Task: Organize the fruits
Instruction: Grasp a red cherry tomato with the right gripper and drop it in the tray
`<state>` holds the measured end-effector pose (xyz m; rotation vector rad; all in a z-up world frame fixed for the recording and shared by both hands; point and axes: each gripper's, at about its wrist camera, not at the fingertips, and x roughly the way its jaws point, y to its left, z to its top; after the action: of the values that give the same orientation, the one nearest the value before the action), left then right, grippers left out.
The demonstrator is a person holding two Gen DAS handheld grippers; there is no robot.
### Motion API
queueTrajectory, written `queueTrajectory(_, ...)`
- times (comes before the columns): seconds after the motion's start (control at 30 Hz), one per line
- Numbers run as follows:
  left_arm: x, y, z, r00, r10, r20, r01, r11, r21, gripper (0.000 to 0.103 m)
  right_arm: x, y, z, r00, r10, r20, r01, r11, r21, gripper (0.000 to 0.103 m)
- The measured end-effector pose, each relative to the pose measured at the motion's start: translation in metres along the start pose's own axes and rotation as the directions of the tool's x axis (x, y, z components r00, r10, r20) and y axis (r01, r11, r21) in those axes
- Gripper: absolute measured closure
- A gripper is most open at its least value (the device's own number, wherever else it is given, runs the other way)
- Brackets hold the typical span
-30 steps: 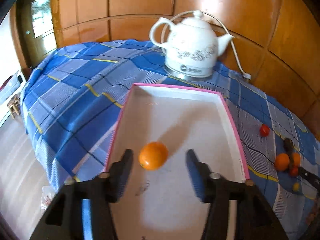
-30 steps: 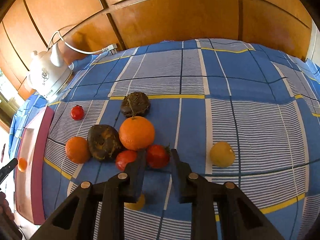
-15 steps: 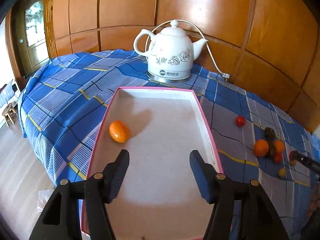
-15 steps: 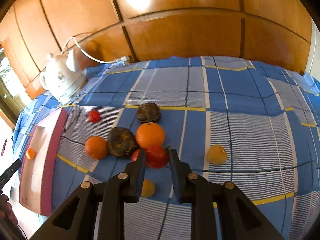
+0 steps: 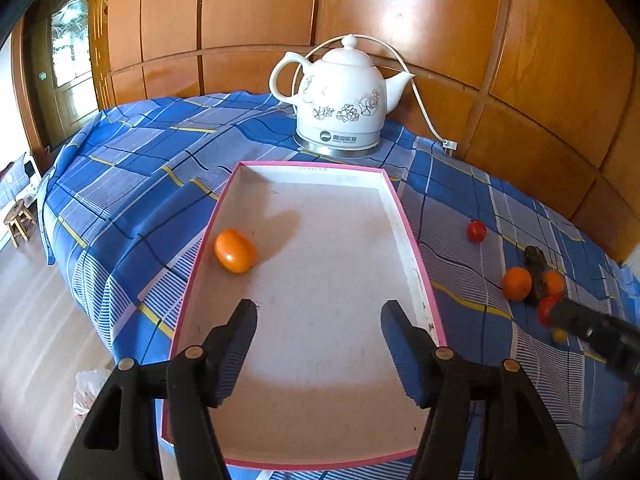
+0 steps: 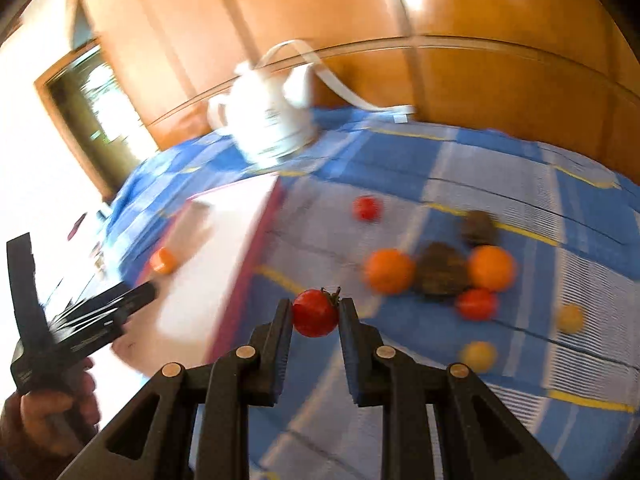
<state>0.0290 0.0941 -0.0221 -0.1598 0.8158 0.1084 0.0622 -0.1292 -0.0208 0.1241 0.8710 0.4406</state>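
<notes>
A pink-rimmed white tray (image 5: 412, 248) lies on the blue checked tablecloth, with one small orange fruit (image 5: 235, 250) near its left wall. My left gripper (image 5: 318, 322) is open and empty above the tray's near half. My right gripper (image 6: 315, 314) is shut on a red tomato (image 6: 315, 313) and holds it above the cloth, right of the tray (image 6: 256, 256). On the cloth lie two oranges (image 6: 389, 271), two dark brown fruits (image 6: 440, 269), two red tomatoes (image 6: 477, 303) and two small yellow fruits (image 6: 478, 355).
A white electric kettle (image 5: 340, 104) with its cord stands behind the tray against the wooden wall panels. The table edge drops to the floor at the left, where a small stool (image 5: 18, 220) stands. The right wrist view is motion-blurred.
My right gripper closed on a red tomato, lifted it and swung left toward the tray. My left gripper drew back from the small orange fruit, which rolled to the tray's left wall.
</notes>
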Motion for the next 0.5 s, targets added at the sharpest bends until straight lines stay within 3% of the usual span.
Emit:
queueTrajectory(0.27, -0.002, 0.01, -0.001, 1.0, 0.017, 0.005, -0.016, 1.0, -0.023, 0.037, 0.024, 0.048, 0.003, 0.993, 0.093, -0.067, -0.099, 0.991, -0.093, 0.08)
queueTrajectory(0.5, -0.003, 0.034, 0.001, 0.998, 0.064, 0.008, -0.063, 0.995, -0.081, 0.036, 0.051, 0.072, 0.012, 0.986, 0.117, -0.118, -0.133, 0.981, -0.141, 0.08)
